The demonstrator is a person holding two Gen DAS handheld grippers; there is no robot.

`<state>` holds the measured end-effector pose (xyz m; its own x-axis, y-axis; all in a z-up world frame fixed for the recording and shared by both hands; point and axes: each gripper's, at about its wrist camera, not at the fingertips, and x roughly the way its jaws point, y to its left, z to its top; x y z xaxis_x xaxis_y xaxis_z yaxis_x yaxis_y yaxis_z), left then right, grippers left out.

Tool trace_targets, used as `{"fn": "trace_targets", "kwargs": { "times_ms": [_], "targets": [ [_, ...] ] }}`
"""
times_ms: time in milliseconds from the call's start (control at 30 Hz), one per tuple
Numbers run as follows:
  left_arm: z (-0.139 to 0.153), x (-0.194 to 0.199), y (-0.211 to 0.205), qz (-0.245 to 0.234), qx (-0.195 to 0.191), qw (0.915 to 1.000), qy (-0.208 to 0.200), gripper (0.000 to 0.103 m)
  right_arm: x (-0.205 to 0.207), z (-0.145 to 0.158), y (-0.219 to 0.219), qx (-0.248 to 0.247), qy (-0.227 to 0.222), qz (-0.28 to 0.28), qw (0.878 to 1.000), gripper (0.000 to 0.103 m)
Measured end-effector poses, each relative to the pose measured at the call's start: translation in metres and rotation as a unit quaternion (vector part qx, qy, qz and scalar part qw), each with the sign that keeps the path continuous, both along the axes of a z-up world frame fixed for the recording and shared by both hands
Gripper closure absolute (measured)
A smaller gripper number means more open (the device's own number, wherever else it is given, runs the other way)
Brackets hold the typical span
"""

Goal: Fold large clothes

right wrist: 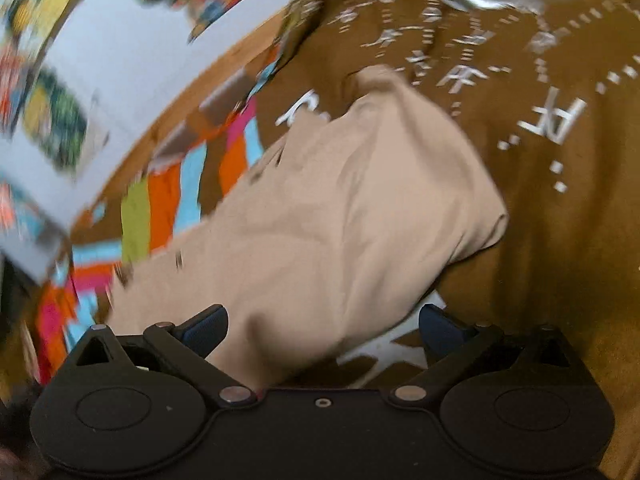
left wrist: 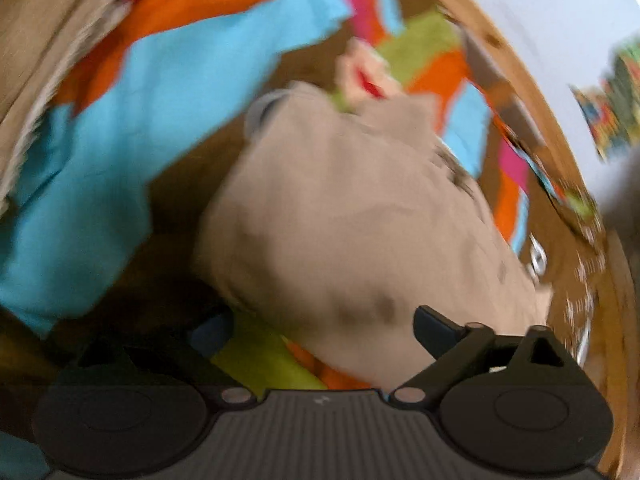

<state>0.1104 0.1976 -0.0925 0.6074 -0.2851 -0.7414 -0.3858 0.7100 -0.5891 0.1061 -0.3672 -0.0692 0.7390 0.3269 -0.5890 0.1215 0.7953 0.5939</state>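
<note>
We see the beige garment (right wrist: 344, 216) bunched in a heap on the brown bedcover (right wrist: 560, 240) with white printed signs, near the edge with coloured patches (left wrist: 168, 92). Our left gripper (left wrist: 320, 332) has its jaws wide around the cloth. Our right gripper (right wrist: 323, 326) is also wide, the cloth lying between its fingers. Both views are blurred.
</note>
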Motion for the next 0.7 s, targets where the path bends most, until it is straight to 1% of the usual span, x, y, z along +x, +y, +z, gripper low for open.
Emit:
{"fn": "trace_targets", "kwargs": {
  "times_ms": [33,67,100,133,167,200,233,267,300,333,367,400,433,467,500,600,633,700],
  "targets": [
    [-0.003,0.000,0.005,0.014,-0.014,0.9998,0.001,0.011,0.001,0.001,-0.003,0.004,0.000,-0.015,1.000,0.007],
    [-0.004,-0.001,0.008,0.025,-0.019,0.9995,0.000,0.016,0.002,0.001,-0.007,0.001,0.001,-0.034,0.999,0.014],
    [-0.004,-0.002,0.010,0.035,-0.016,0.9992,-0.002,0.019,0.002,0.001,-0.011,0.000,0.004,-0.056,0.998,0.023],
    [-0.003,-0.003,0.010,0.038,-0.010,0.9992,-0.005,0.023,0.001,0.000,-0.017,0.008,0.007,-0.079,0.997,0.027],
    [-0.001,-0.003,0.010,0.041,-0.003,0.9991,-0.008,0.031,0.001,-0.002,-0.023,0.019,0.009,-0.100,0.995,0.035],
    [0.000,-0.004,0.011,0.045,0.004,0.9989,-0.012,0.036,0.001,-0.003,-0.028,0.034,0.013,-0.119,0.992,0.041],
    [-0.001,-0.003,0.012,0.048,0.005,0.9988,-0.013,0.041,0.001,-0.004,-0.033,0.047,0.016,-0.137,0.989,0.043],
    [-0.002,-0.004,0.014,0.051,0.000,0.9986,-0.014,0.049,0.001,-0.005,-0.037,0.055,0.017,-0.150,0.987,0.047],
    [-0.003,-0.004,0.016,0.055,-0.004,0.9983,-0.016,0.054,0.001,-0.005,-0.041,0.062,0.015,-0.162,0.985,0.049],
    [-0.002,-0.005,0.017,0.059,-0.004,0.9981,-0.019,0.069,0.001,-0.006,-0.045,0.070,0.010,-0.172,0.983,0.049],
    [-0.001,-0.003,0.016,0.061,-0.001,0.9979,-0.023,0.081,0.000,-0.005,-0.048,0.075,0.006,-0.179,0.981,0.053],
    [0.002,-0.004,0.016,0.060,0.000,0.9977,-0.032,0.085,-0.003,-0.005,-0.052,0.074,0.002,-0.185,0.980,0.059],
    [0.005,-0.005,0.016,0.058,0.005,0.9974,-0.042,0.092,-0.006,-0.003,-0.053,0.067,-0.007,-0.195,0.979,0.066],
    [0.010,-0.006,0.013,0.055,0.013,0.9971,-0.051,0.096,-0.010,0.002,-0.053,0.052,-0.020,-0.202,0.978,0.079],
    [0.015,-0.007,0.012,0.052,0.023,0.9965,-0.062,0.096,-0.012,0.008,-0.053,0.033,-0.033,-0.199,0.979,0.081],
    [0.031,-0.009,0.012,0.047,0.040,0.9936,-0.094,0.099,-0.023,0.027,-0.042,-0.026,-0.083,-0.159,0.983,0.087],
    [0.035,-0.011,0.014,0.052,0.043,0.9924,-0.103,0.099,-0.028,0.033,-0.036,-0.044,-0.093,-0.144,0.984,0.087],
    [0.041,-0.012,0.020,0.065,0.051,0.9905,-0.110,0.099,-0.042,0.040,-0.028,-0.064,-0.098,-0.124,0.985,0.087]
  ]
}}
